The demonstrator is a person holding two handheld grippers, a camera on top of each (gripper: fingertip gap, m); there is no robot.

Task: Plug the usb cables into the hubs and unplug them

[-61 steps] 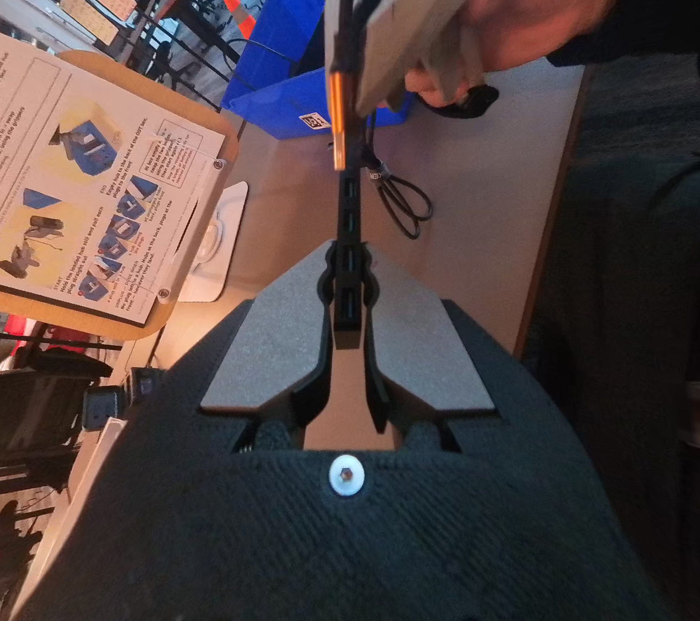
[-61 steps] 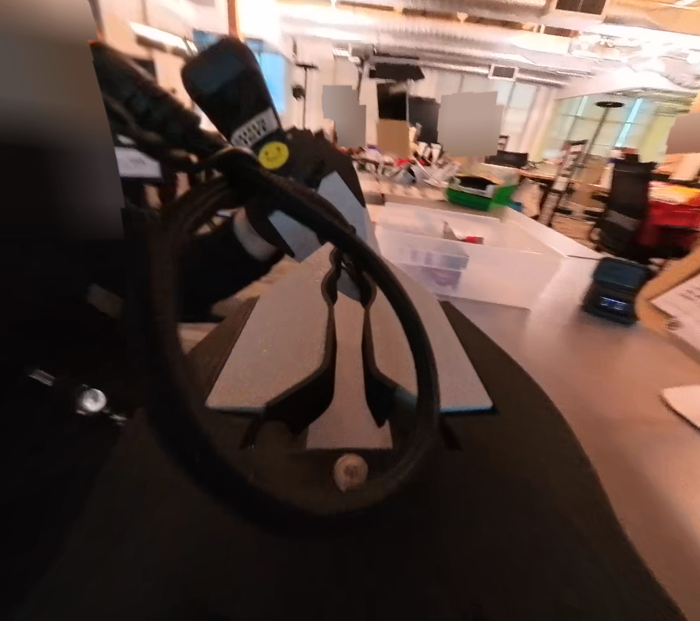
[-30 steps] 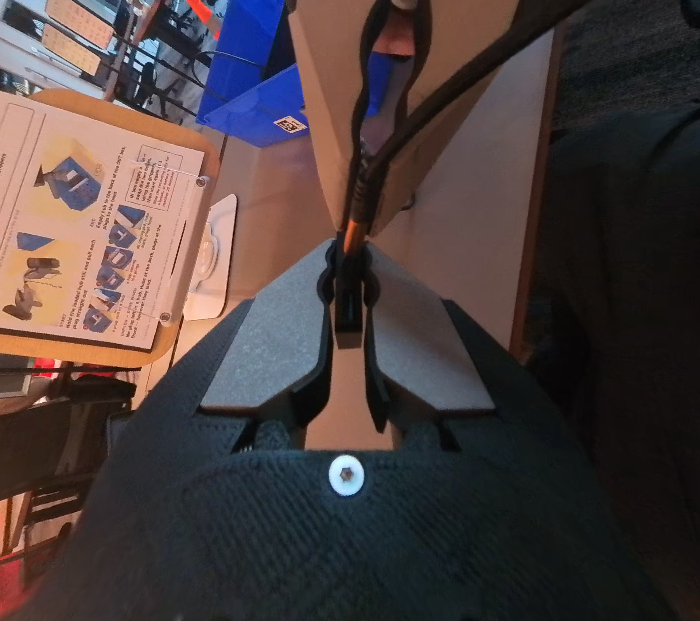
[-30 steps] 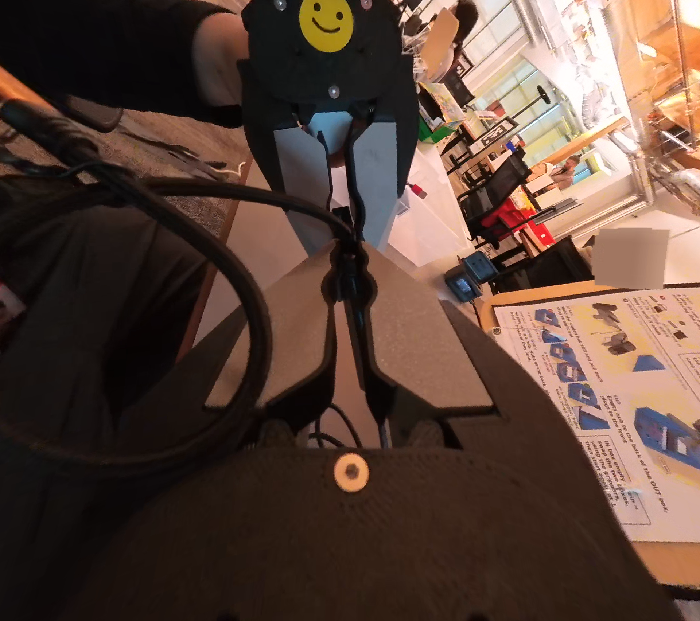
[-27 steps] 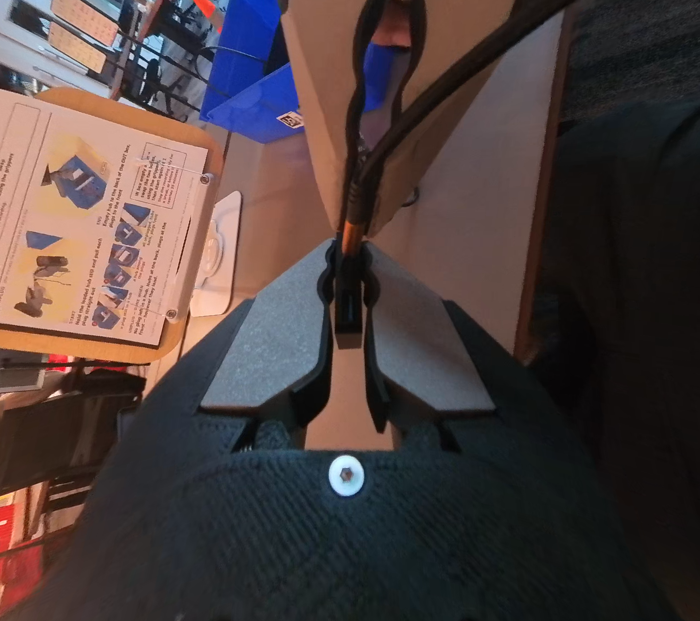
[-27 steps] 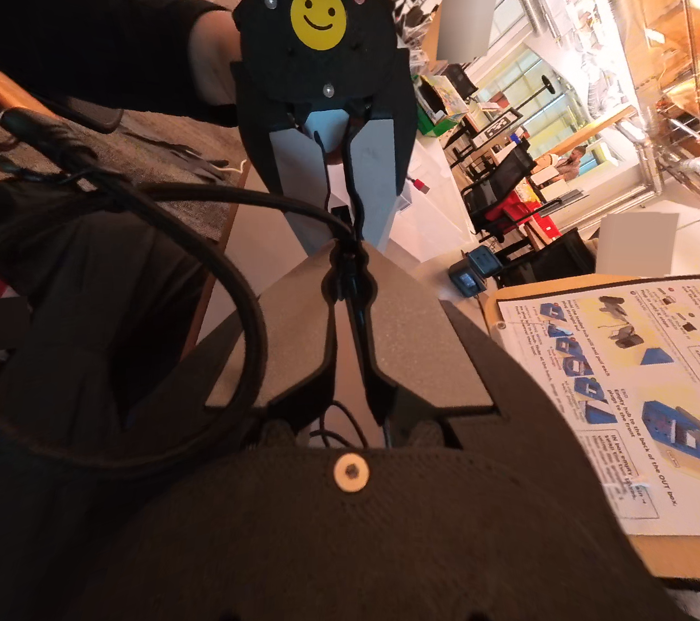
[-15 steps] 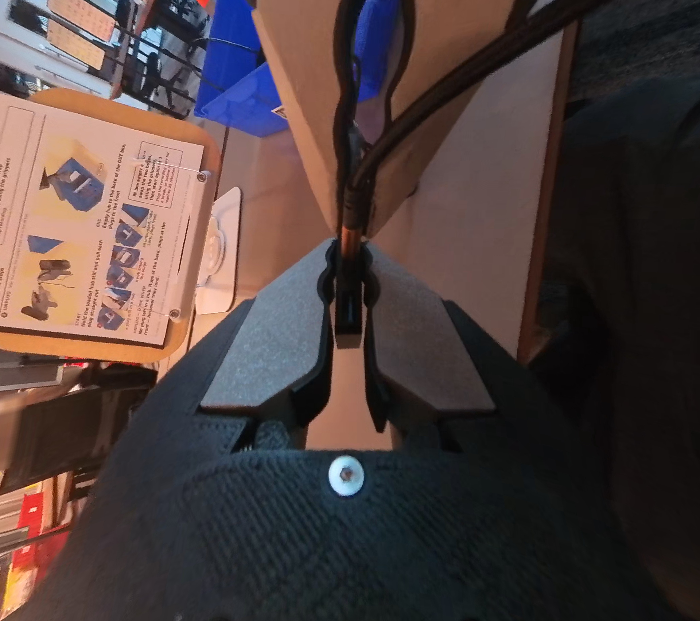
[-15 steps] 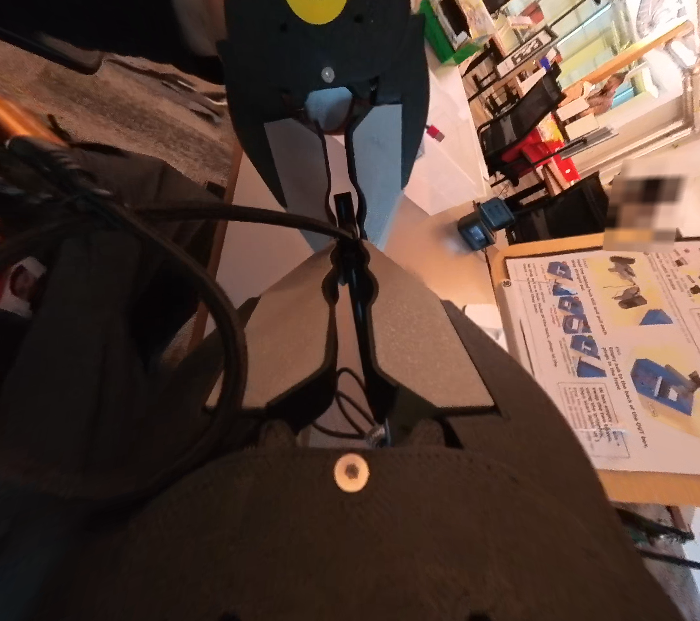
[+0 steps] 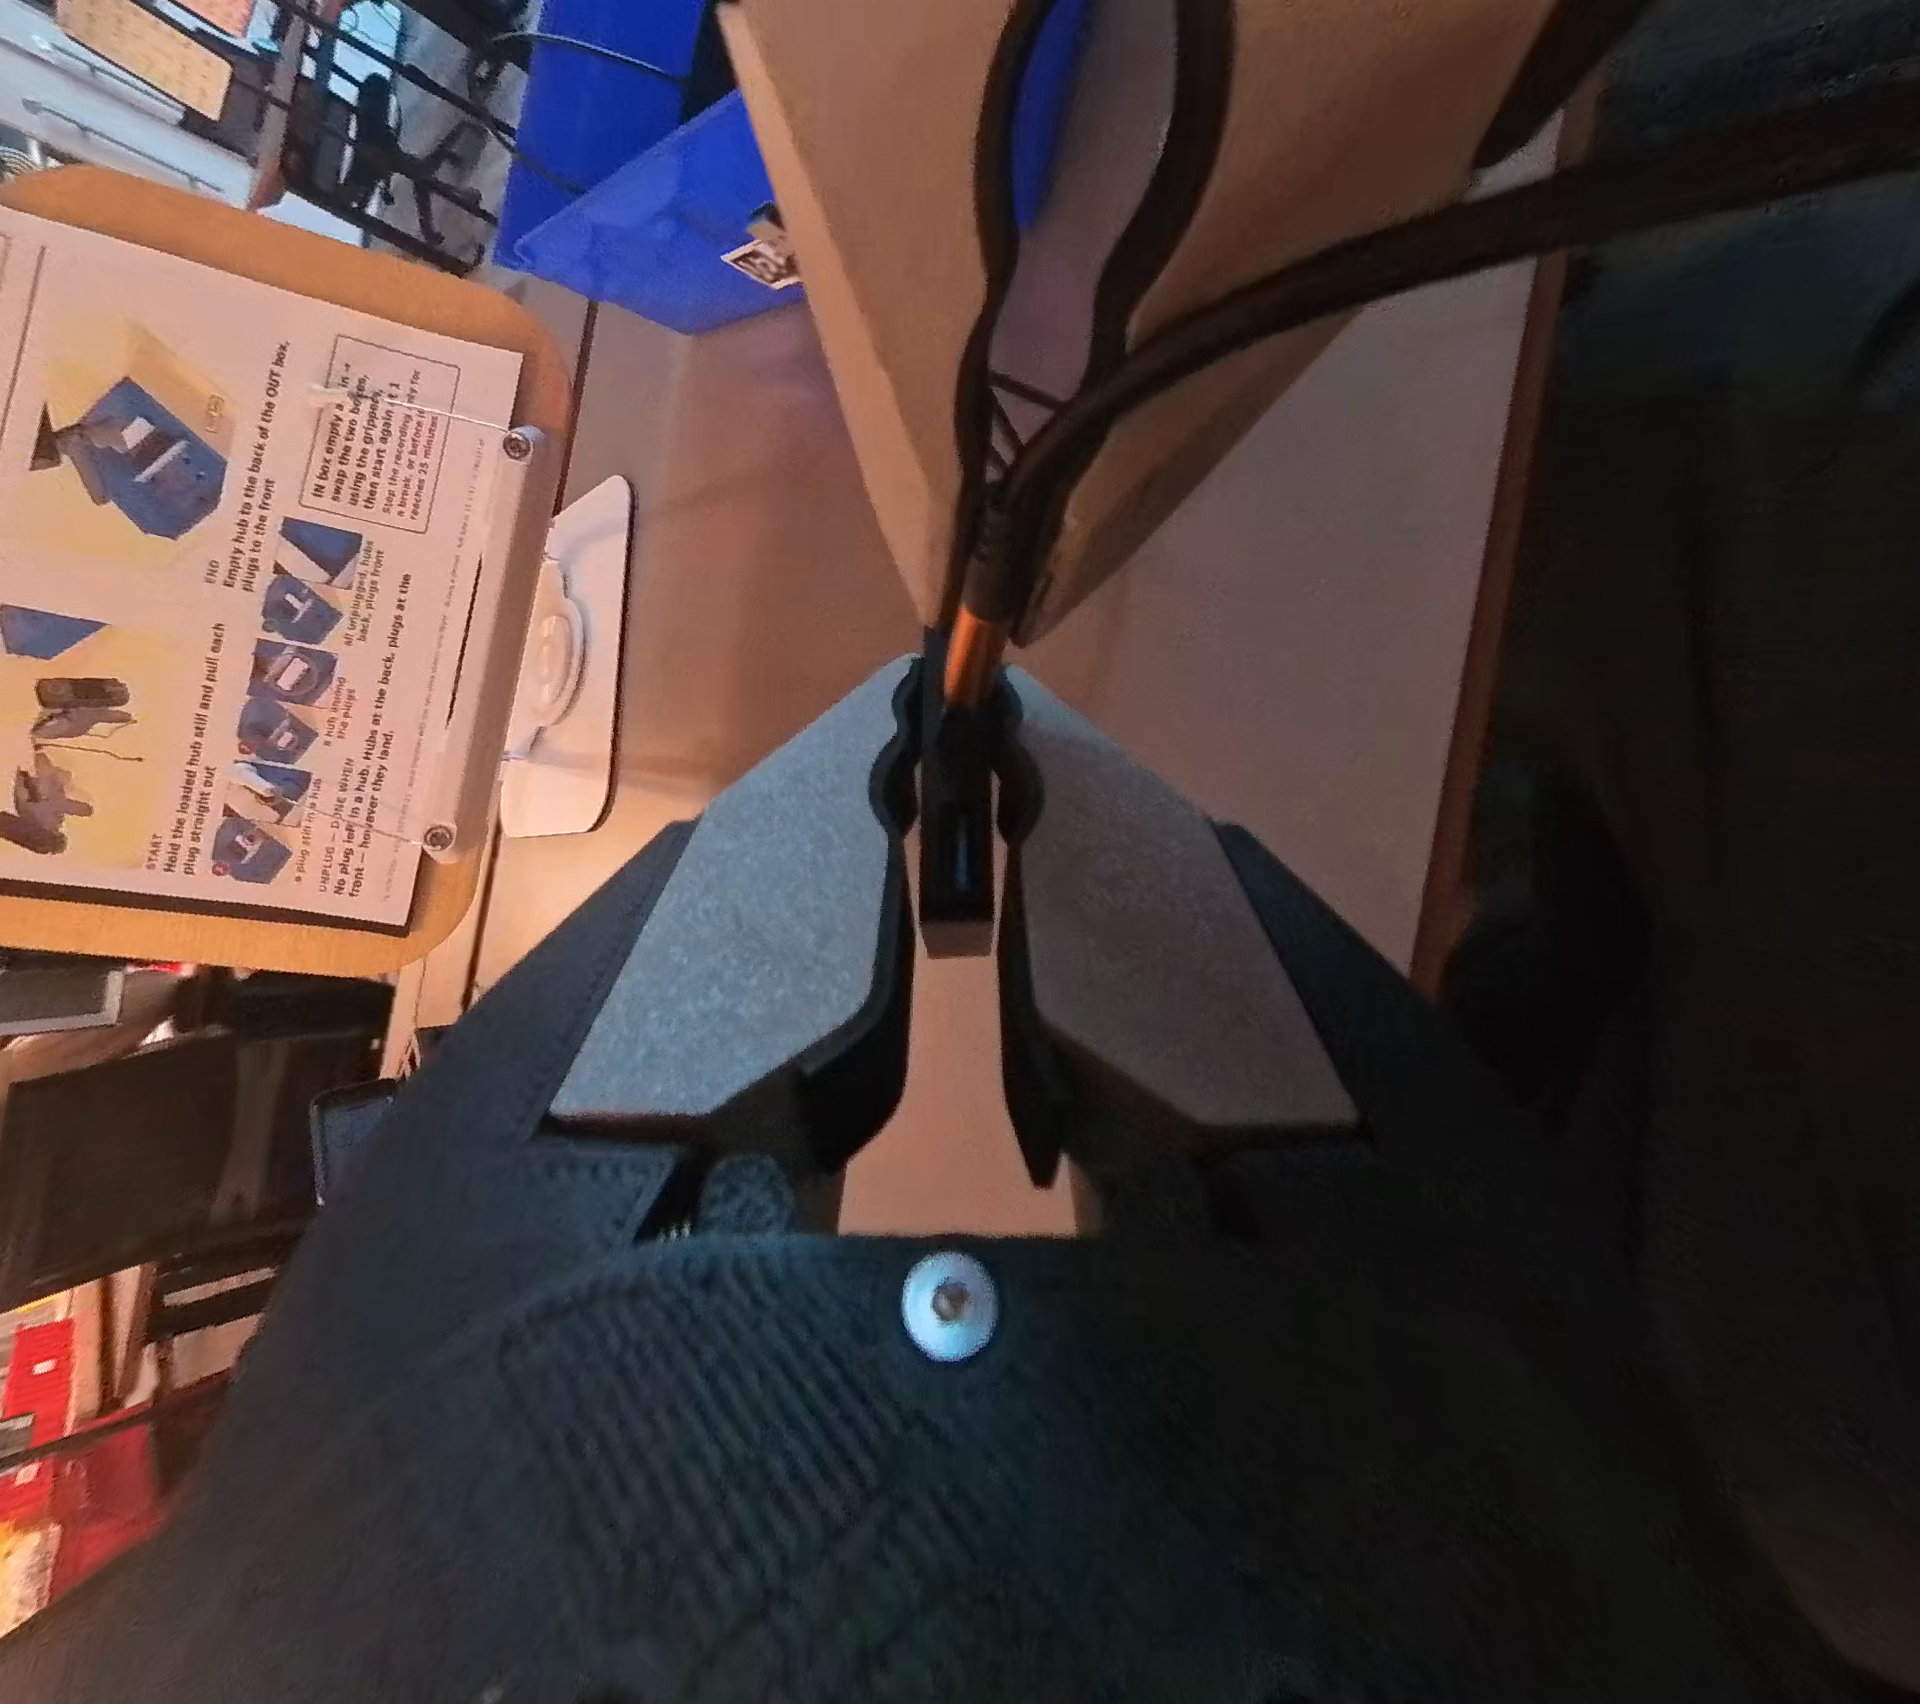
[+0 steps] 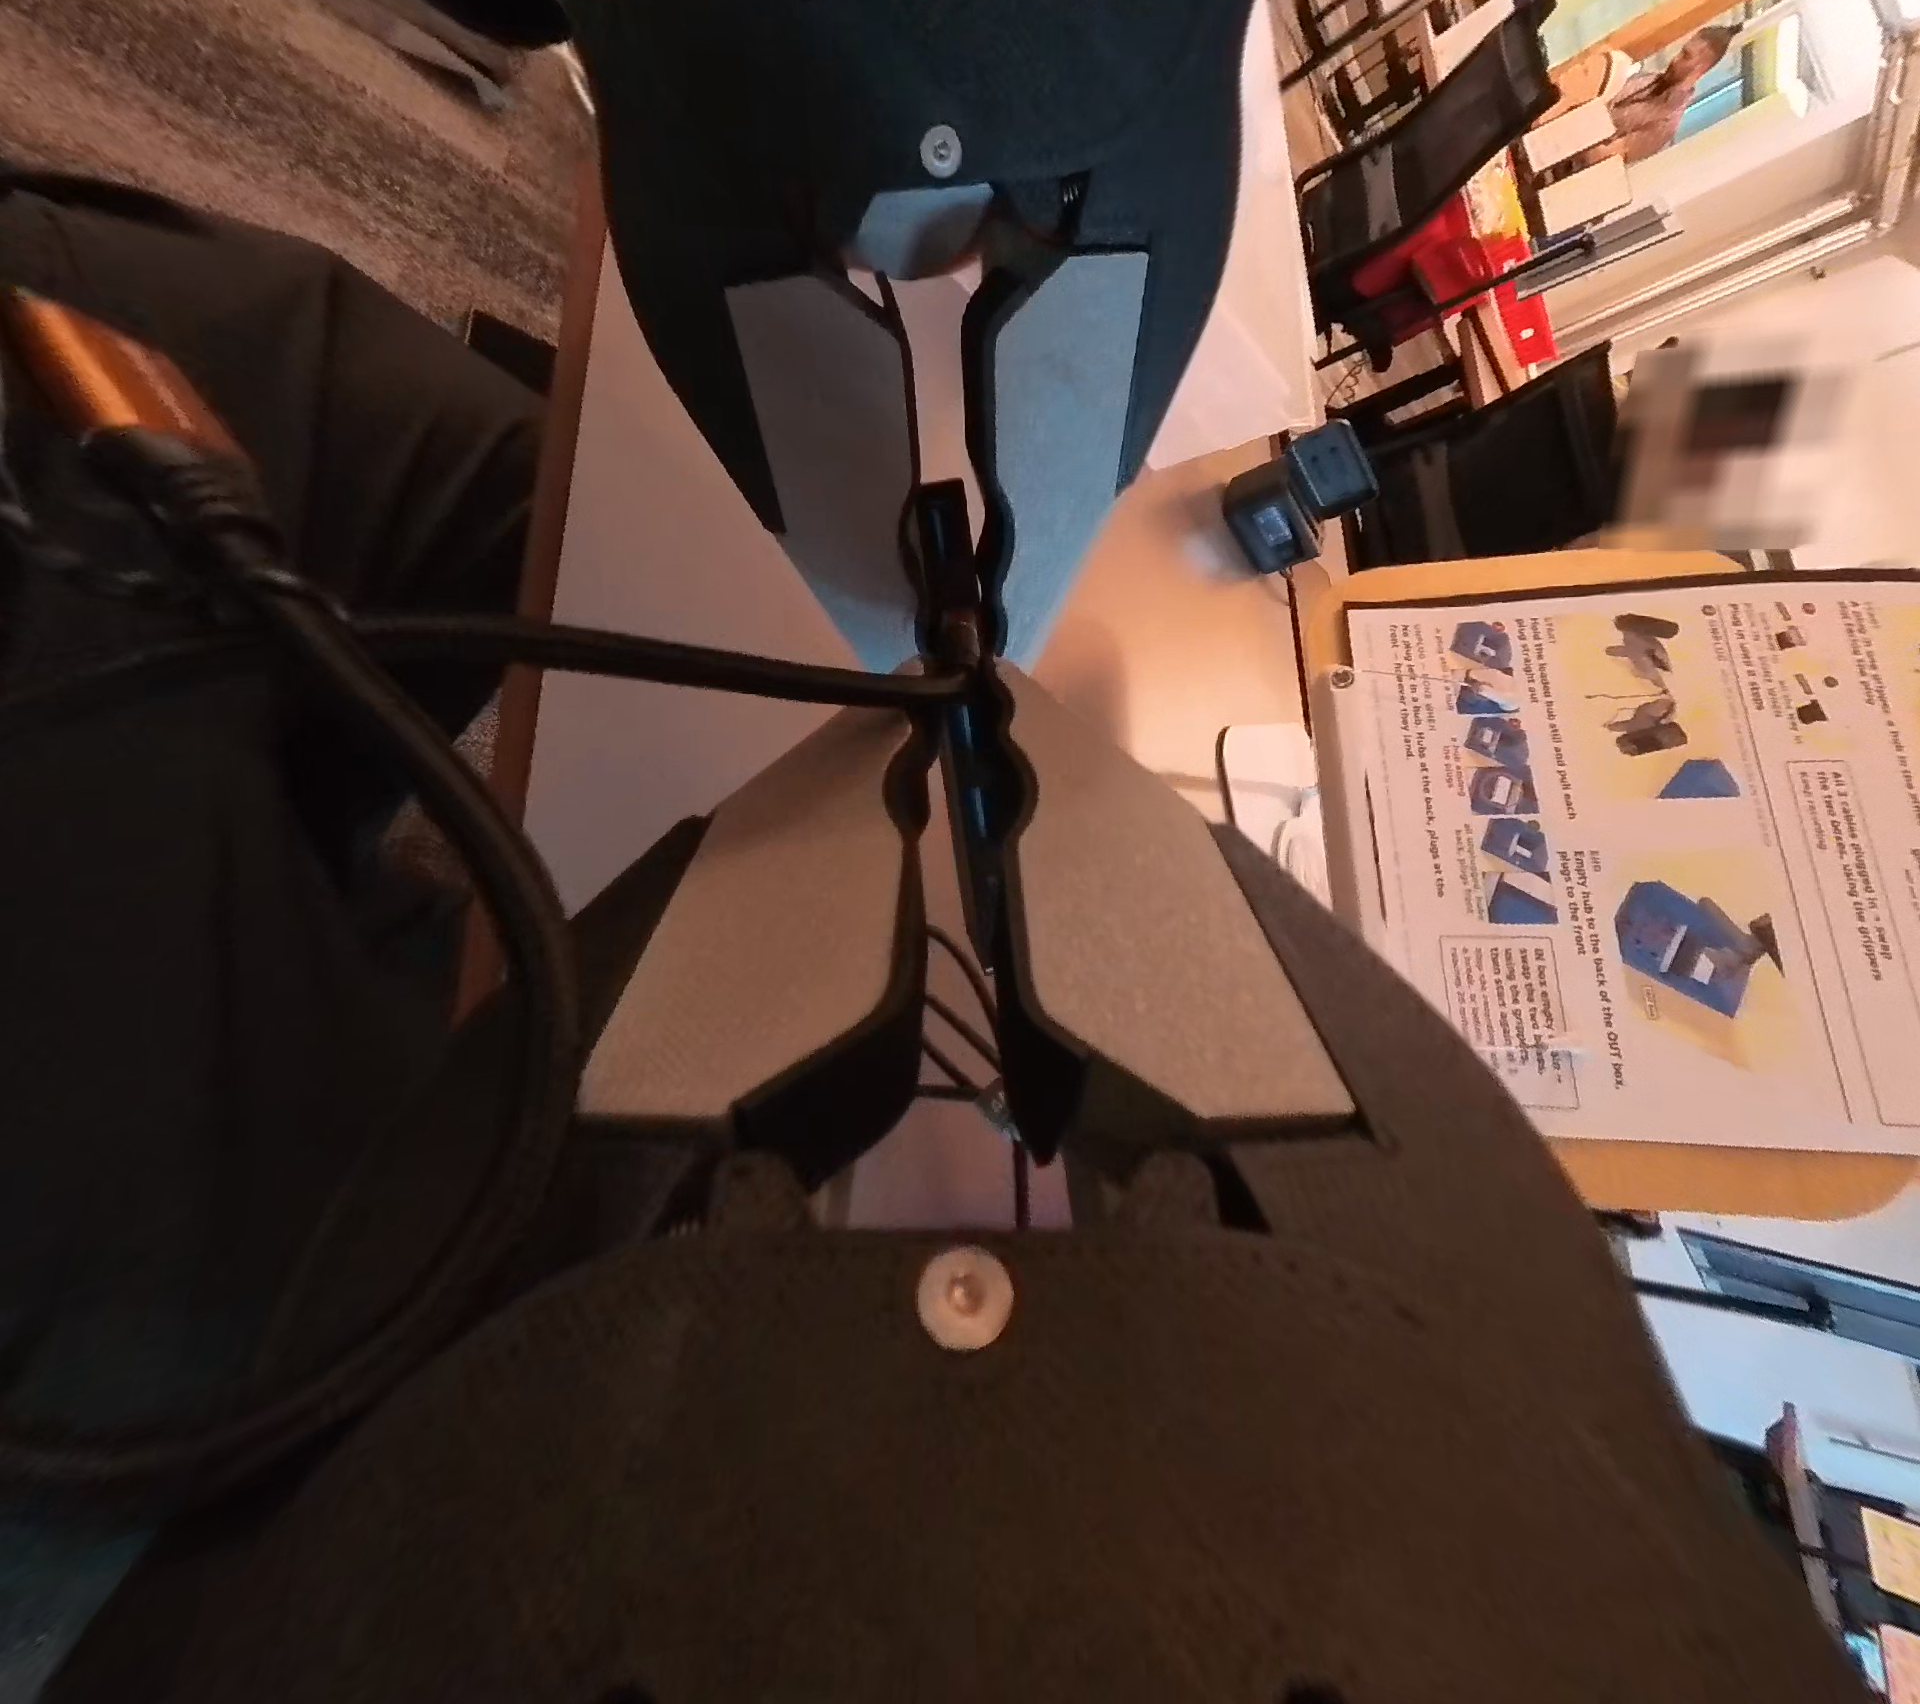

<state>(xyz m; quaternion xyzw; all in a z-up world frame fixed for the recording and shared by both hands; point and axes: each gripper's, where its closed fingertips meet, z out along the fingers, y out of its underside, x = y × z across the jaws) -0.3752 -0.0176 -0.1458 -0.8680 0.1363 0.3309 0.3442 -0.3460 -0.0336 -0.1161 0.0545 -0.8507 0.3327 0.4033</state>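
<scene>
1. Black plastic meets black plastic between the two grippers: the USB hub point(image 9: 954, 844), a slim dark bar, sits pinched edge-on in the left gripper point(image 9: 954, 719), whose fingers are closed on it with only the hub's width between them.

2. Facing it nose to nose, the right gripper point(image 10: 961, 719) is closed just as tight. Between its fingers runs a thin dark piece that I take for the plug end of a thick black USB cable point(image 10: 623, 652), which bends away sideways right at the fingertips (exactly where plug ends and hub begins is hard to separate in the right wrist view).

3. An orange-tinted metal tip point(image 9: 971, 652) shows just above the left fingertips, entering the hub's end. My judgement: this is the insertion step, with the plug partly home or nearly so.

4. The next move seems to call for a straight push along the hub's long axis, left gripper holding firm, no twist. Any tilt could jam the plug or lever the hub out of the pinch.

5. Below lie a pale tabletop point(image 9: 1299, 615), a printed instruction sheet on a wooden board point(image 9: 239, 574) and a blue bin point(image 9: 644, 200) farther back.
</scene>
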